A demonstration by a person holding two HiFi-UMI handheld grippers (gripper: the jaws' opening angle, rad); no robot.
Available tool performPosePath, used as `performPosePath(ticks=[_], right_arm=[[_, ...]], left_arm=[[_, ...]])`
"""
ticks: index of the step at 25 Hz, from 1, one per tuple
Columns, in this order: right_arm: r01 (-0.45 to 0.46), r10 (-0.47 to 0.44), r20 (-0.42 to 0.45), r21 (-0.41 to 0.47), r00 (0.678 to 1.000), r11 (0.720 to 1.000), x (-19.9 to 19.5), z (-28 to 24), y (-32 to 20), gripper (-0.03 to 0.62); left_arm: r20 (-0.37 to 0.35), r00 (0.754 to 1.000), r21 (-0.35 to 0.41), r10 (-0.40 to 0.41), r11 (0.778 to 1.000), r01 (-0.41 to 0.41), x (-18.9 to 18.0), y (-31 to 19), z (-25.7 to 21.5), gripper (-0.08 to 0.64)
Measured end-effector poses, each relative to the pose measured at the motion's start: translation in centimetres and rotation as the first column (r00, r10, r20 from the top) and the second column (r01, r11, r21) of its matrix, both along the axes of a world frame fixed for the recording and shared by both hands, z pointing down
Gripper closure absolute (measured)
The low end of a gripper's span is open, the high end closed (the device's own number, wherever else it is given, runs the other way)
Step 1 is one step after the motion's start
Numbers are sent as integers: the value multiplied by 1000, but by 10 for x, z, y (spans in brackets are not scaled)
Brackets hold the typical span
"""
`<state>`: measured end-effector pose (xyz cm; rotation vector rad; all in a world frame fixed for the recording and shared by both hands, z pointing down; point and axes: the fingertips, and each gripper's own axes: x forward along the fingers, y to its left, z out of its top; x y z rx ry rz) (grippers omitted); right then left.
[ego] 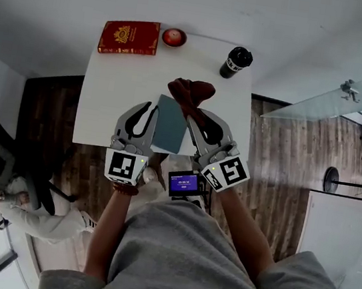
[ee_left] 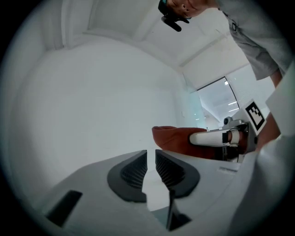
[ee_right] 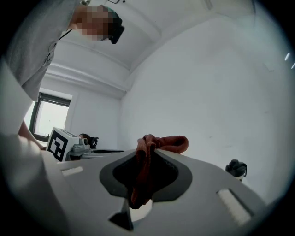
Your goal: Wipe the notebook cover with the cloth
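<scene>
Wood floor (ego: pixel 51 108) is showing round a white table (ego: pixel 107 96), and we're looking steeply down over a grey shirt (ego: pixel 184 255). Closest in, a small lit screen (ego: pixel 184 183) is sitting at the chest, just behind the grippers. The left gripper (ego: pixel 151 110) is reaching over the near table edge, its jaws standing almost together and pinching the teal notebook (ego: pixel 170 125). In the left gripper view only a thin dark edge of it is showing, low between the ribbed pads. That notebook is sitting between the two grippers, its lower edge at the near table edge; whether it's lifted clear I can't tell. The right gripper (ego: pixel 197 115) is working just beside it, jaws clamping on the rust-red cloth (ego: pixel 190 93), which is bunching up past the fingertips and draping down between the pads. Further back, a black bottle (ego: pixel 236 62) is standing upright at the right. At the far edge a red book (ego: pixel 128 37) is lying flat, with a small red bowl (ego: pixel 173 37) just beside it. Off left, a person (ego: pixel 11 196) is sitting by the floor.
</scene>
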<state>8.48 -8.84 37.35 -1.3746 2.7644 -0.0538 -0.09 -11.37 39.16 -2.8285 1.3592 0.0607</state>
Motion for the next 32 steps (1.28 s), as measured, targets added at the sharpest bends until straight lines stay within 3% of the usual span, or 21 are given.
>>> performPosePath(ticks=[4,9,32], right_arm=[[-48,49,-36,33,998,998,-2,-5,0,531],[-84,85,-48,17,995,996,4,1,2,538],[-66,67,-71,13,995,998,2,6,15,538]], left_arm=[[-2,999,34,-41,999,41,0,-1,-12,560],[8,999,47,-41,998,40,2,3,-10,558],[26,999,27,-21,999,20,6,20,-2,557]])
